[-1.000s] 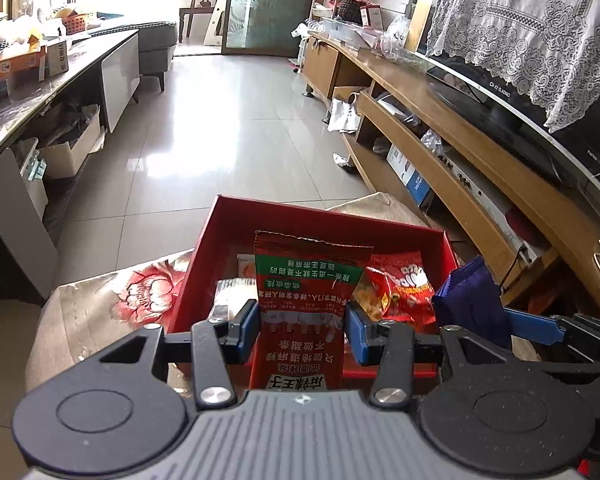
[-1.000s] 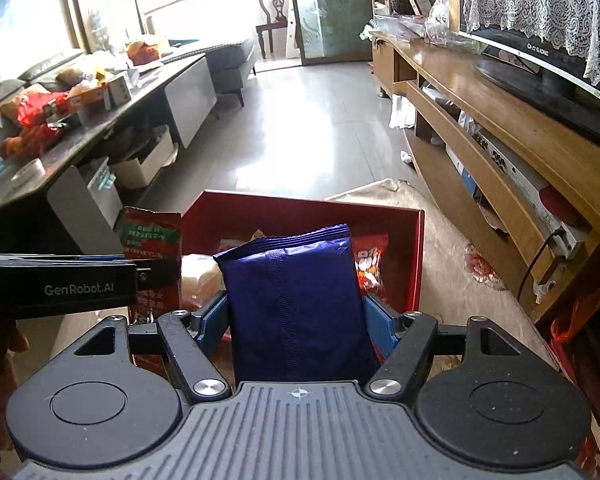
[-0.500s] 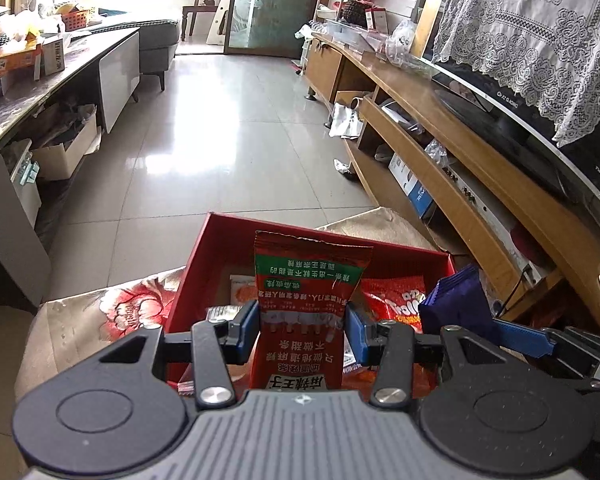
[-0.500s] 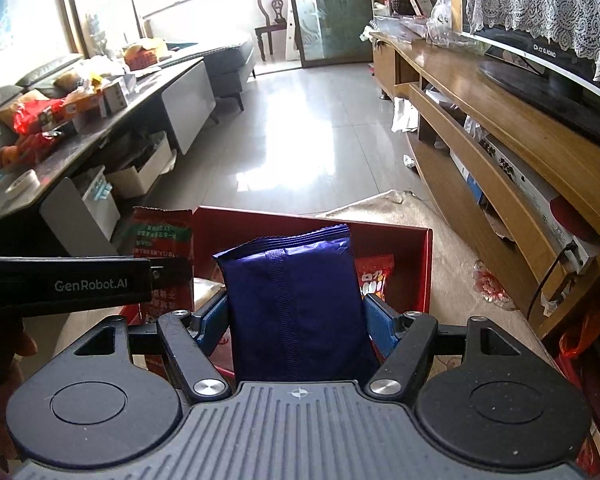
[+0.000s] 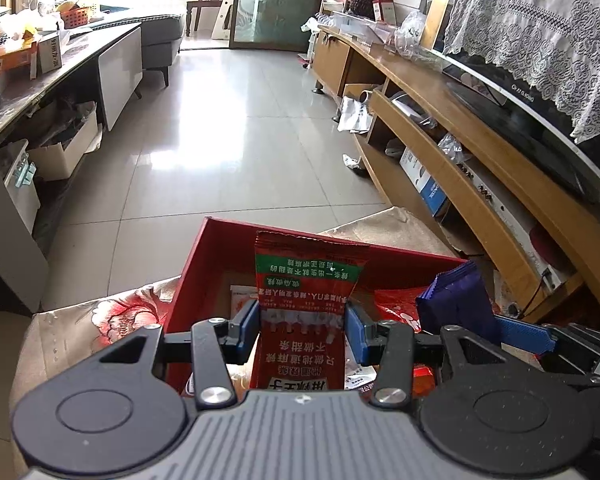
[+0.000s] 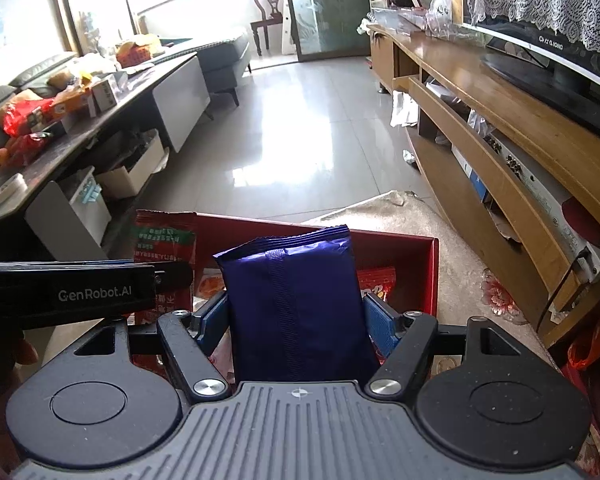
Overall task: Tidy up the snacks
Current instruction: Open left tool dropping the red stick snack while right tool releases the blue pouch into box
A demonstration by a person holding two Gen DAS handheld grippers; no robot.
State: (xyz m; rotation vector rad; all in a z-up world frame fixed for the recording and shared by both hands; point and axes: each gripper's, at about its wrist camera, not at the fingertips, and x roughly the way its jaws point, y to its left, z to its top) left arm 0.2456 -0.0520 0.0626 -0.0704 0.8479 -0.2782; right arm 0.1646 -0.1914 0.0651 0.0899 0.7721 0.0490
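Note:
My left gripper (image 5: 302, 330) is shut on a red and green snack packet (image 5: 308, 300) and holds it upright above the red box (image 5: 192, 272). My right gripper (image 6: 296, 320) is shut on a dark blue snack packet (image 6: 296, 300), upright over the same red box (image 6: 428, 272). The blue packet also shows at the right of the left wrist view (image 5: 456, 304). The red and green packet shows at the left of the right wrist view (image 6: 164, 240). Other snack packets (image 6: 374, 284) lie inside the box.
The box sits on a floral cloth (image 5: 96, 320). A wooden TV stand (image 5: 480, 152) with a television (image 6: 548, 60) runs along the right. A dark cluttered table (image 6: 60, 132) stands on the left. Shiny tiled floor (image 5: 228, 120) lies ahead.
Both grippers have risen and drawn back with their packets still held. The red box now sits lower and smaller in both views.

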